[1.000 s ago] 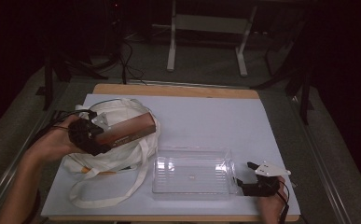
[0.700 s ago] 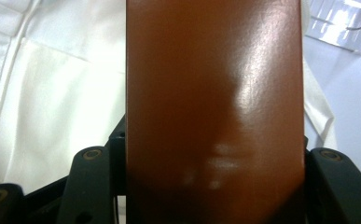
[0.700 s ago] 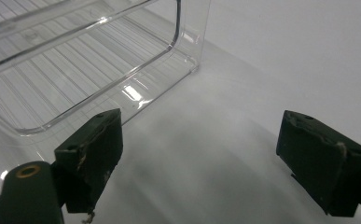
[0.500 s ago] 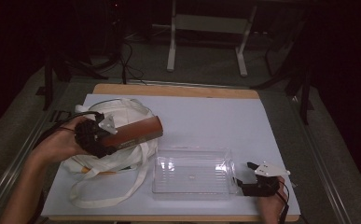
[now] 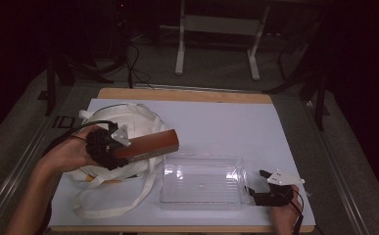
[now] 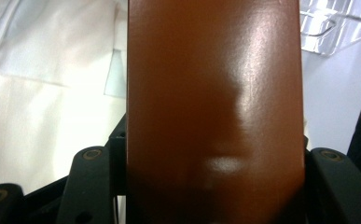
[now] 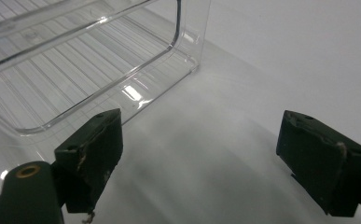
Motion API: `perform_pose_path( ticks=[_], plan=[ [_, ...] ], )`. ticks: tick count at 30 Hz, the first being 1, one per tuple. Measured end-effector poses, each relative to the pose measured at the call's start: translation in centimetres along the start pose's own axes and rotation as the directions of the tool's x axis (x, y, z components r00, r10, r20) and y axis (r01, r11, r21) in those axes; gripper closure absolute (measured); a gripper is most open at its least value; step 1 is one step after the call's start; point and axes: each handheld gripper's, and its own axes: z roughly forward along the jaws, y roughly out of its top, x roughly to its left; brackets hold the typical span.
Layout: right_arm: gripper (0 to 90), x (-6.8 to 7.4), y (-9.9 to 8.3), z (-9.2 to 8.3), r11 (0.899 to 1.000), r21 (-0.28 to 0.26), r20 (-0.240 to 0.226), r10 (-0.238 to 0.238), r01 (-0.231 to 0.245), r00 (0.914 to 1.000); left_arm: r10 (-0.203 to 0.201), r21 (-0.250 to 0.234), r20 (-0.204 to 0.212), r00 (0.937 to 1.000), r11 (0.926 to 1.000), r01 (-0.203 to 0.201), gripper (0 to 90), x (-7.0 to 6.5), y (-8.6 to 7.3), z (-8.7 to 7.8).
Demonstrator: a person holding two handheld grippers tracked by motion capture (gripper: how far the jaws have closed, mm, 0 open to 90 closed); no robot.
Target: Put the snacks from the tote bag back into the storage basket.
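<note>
So I'm guessing the job is moving stuff from the bag [image 5: 128, 128] into the tray [image 5: 201, 183], and I'm about halfway on this one. My left gripper [image 5: 109, 147] has its jaws clamped on the brown box [image 5: 148, 146], held up over the bag's edge and pointing toward the tray, which looks empty. What's left: carry it over and set it in. My left forearm angles in from the lower left. My right gripper [image 5: 270, 190] sits low on the table just beside the tray's right end, jaws apart, holding nothing.
</note>
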Motion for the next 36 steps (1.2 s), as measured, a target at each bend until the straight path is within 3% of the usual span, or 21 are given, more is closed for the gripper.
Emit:
perform_pose_path(
  ticks=[22, 36],
  plan=[
    [14.5, 0.0, 0.0, 0.0, 1.0, 0.003, -0.002, 0.0, 0.0, 1.0, 0.082, -0.046, 0.034, 0.9961, 0.9957, -0.08, 43.6, -2.1, 2.6, 0.1],
    [14.5, 0.0, 0.0, 0.0, 1.0, -0.001, -0.003, 0.001, -0.001, 1.0, 0.138, -0.029, 0.058, 0.9887, 0.9902, -0.137, 43.6, -3.2, 3.7, 0.8]
  ],
)
